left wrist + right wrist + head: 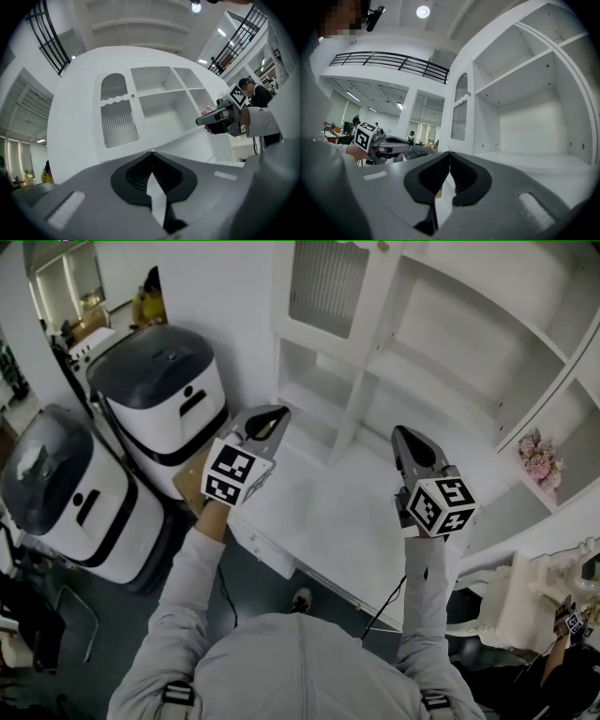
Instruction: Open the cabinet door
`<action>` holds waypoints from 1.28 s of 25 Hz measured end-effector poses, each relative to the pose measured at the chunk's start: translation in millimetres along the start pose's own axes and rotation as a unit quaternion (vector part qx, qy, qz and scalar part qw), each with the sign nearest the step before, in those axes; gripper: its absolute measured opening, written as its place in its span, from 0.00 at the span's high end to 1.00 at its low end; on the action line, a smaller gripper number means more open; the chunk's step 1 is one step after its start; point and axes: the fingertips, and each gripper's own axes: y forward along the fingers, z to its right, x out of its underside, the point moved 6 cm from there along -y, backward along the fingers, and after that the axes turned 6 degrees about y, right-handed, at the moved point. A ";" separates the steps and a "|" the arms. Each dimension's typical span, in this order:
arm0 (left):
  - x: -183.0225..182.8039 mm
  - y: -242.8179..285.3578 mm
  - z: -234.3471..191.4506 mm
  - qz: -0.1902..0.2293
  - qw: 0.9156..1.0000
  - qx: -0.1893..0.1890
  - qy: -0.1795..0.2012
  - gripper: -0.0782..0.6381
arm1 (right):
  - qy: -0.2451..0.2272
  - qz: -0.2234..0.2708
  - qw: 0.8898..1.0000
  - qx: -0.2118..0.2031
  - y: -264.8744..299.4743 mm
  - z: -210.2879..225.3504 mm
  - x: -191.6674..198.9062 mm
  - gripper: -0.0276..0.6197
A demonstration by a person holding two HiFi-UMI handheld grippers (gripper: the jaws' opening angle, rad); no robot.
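Left tool (274, 416) and right tool (405, 435): jaws together, nothing between them. Both are held level, short of the cabinet (441, 324). The door (117, 117), with a ribbed pane, sits left of the open shelves and appears closed; its knob (132, 95) is untouched. Judgement: task not started. Remaining: reach knob, grip it, swing door out.

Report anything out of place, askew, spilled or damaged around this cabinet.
Nothing stands out. The ribbed-glass cabinet door sits closed and straight, the open shelves look intact, and pink flowers sit on a right-hand shelf. The left gripper and right gripper are shut and empty.
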 end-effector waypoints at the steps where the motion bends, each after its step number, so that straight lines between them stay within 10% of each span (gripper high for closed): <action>1: -3.3 10.0 -6.1 0.003 1.000 -0.006 0.001 0.86 | -0.001 0.003 1.000 -0.004 7.5 6.6 -4.7 0.94; 16: -93.2 152.0 -65.0 0.101 0.995 -0.012 0.003 0.74 | -0.037 0.029 0.998 -0.031 117.6 74.0 -57.1 0.67; 32: -219.7 227.0 -126.7 0.231 0.972 0.043 0.011 0.69 | -0.066 0.057 0.996 -0.007 182.5 78.1 -115.5 0.71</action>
